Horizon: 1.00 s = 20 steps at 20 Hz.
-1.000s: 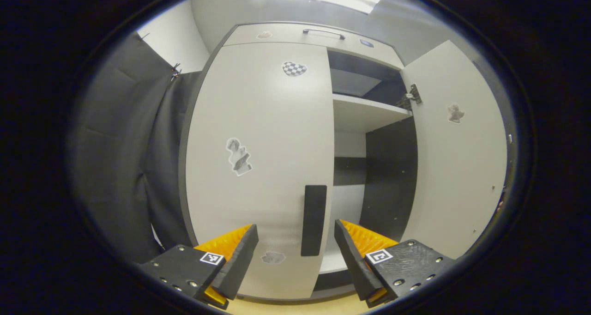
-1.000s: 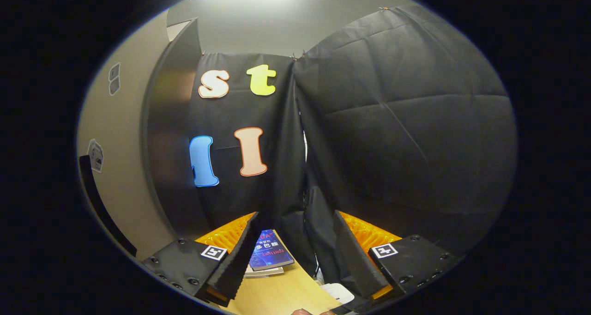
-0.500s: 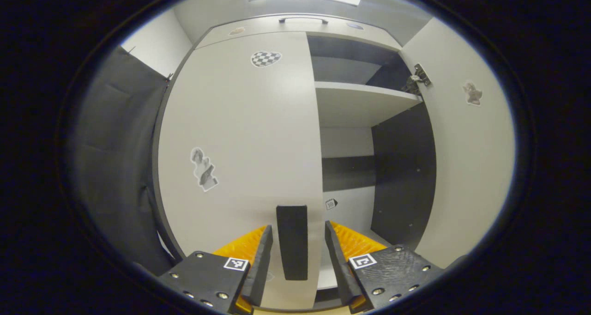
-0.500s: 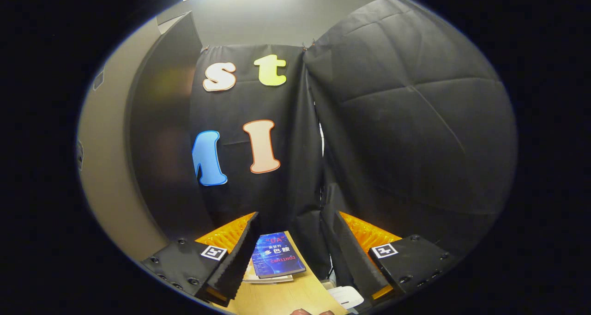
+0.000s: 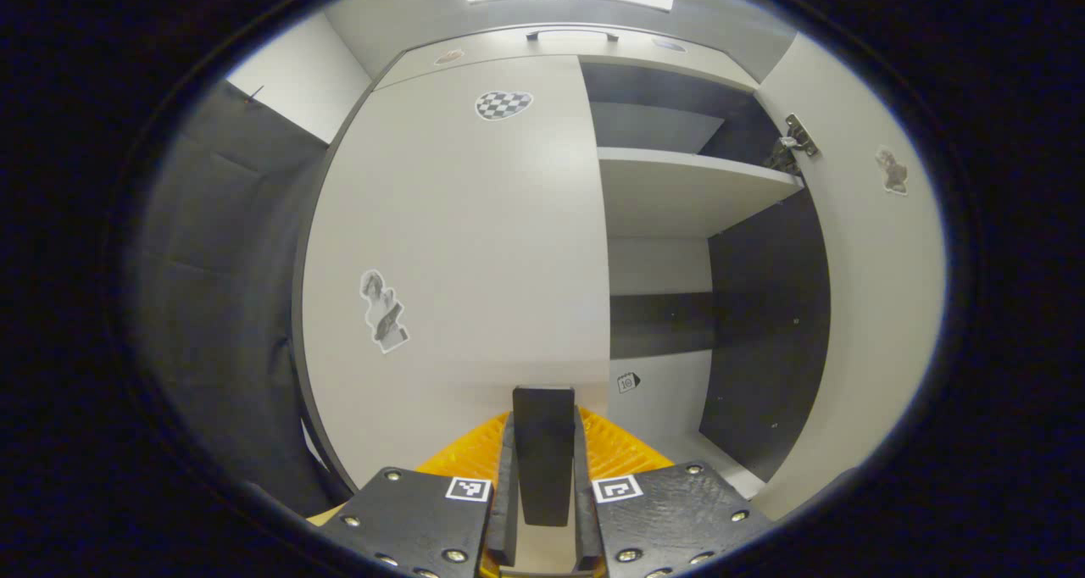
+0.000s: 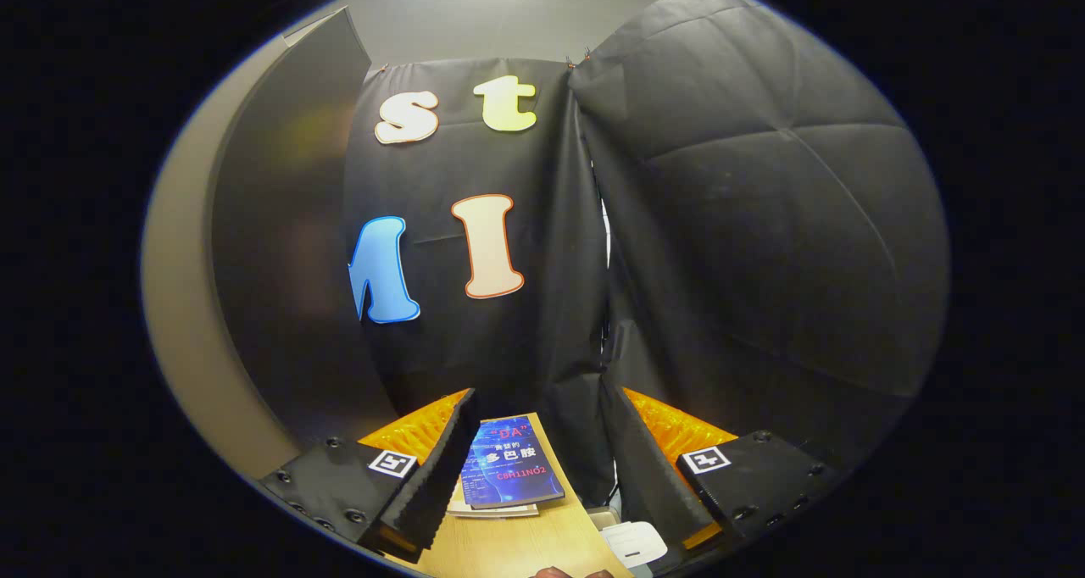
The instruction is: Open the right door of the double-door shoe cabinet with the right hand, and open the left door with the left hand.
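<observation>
Fingers of our left gripper (image 5: 543, 510) pinch the dark handle (image 5: 543, 442) of the left door (image 5: 475, 239), closed flat; the right door (image 5: 881, 307) stands swung open. Our right gripper (image 6: 538, 468) is spread, holding nothing — above a book (image 6: 509, 476) on a wooden surface (image 6: 525, 548).

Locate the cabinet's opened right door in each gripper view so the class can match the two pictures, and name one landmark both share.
Left gripper view: the right door stands swung open along the right edge, inner face toward the camera.
Right gripper view: the right door is the pale strip at the far left, beside a dark panel.
Shared landmark: the black cloth wall, at left in the first, centre and right in the second.
</observation>
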Each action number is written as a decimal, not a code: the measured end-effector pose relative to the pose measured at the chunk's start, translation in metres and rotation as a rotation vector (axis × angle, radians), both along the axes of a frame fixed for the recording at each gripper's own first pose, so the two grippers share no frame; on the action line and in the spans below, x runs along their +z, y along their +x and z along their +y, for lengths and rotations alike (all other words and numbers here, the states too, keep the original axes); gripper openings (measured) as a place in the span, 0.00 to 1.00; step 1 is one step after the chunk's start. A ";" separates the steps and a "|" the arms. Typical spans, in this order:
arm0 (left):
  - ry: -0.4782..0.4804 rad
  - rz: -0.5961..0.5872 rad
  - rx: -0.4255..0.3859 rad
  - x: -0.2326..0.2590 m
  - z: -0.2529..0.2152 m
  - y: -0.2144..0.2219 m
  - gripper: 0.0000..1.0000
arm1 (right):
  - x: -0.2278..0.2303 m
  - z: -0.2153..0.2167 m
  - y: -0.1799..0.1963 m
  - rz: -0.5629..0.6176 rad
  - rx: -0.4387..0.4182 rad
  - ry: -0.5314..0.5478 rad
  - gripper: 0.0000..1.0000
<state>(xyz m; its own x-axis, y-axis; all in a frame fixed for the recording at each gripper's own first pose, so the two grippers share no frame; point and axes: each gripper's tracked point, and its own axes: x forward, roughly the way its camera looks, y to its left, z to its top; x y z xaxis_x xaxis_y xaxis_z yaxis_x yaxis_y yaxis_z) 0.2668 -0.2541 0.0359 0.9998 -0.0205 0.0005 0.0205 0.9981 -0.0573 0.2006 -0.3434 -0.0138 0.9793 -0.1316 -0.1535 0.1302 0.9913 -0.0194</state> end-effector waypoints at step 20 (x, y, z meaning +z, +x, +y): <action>-0.026 0.010 -0.027 0.001 0.005 -0.019 0.05 | -0.027 0.018 -0.023 0.031 0.023 0.062 0.92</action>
